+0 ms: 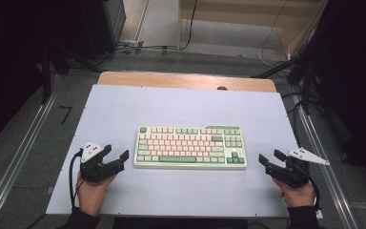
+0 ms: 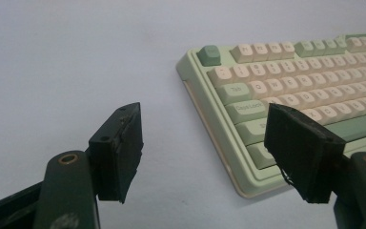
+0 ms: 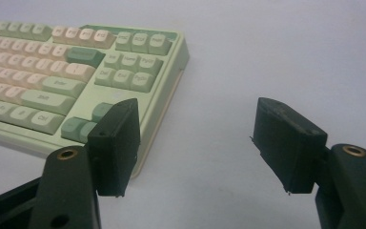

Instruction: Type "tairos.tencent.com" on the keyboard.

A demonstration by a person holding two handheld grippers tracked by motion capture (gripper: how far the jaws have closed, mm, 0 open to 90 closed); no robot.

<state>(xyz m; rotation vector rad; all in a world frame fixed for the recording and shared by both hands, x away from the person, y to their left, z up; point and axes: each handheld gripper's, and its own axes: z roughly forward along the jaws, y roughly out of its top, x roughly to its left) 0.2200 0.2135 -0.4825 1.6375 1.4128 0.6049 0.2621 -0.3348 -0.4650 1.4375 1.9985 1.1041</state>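
Nearest the person, at the bottom edge of the high view, two hands come in over the front of the desk (image 1: 181, 191), which is covered by a pale lilac sheet. The left hand (image 1: 93, 191) holds the left hand-held gripper (image 1: 116, 153), its jaws spread wide with nothing between them; a grey three-cornered plate sits on top and a black cable loops down beside the wrist. The right hand (image 1: 296, 193) holds the right hand-held gripper (image 1: 271, 157), likewise spread wide and empty, its own grey plate pointing out to the right.

Between the two, a little farther in, lies the keyboard (image 1: 190, 147), flat on the middle of the desk, its long side running left to right. It has a pale green case with cream and green keys. Each gripper stands just off one short end of it, apart from it and not touching.

In the left gripper view the keyboard (image 2: 286, 95) shows its left end, partly behind one black jaw. In the right gripper view the keyboard (image 3: 76, 76) shows its right end beyond the other gripper's jaw.

Farther back, a wooden strip (image 1: 186, 80) runs along the far edge of the desk. Beyond it, cables (image 1: 138, 47) trail across the grey floor.
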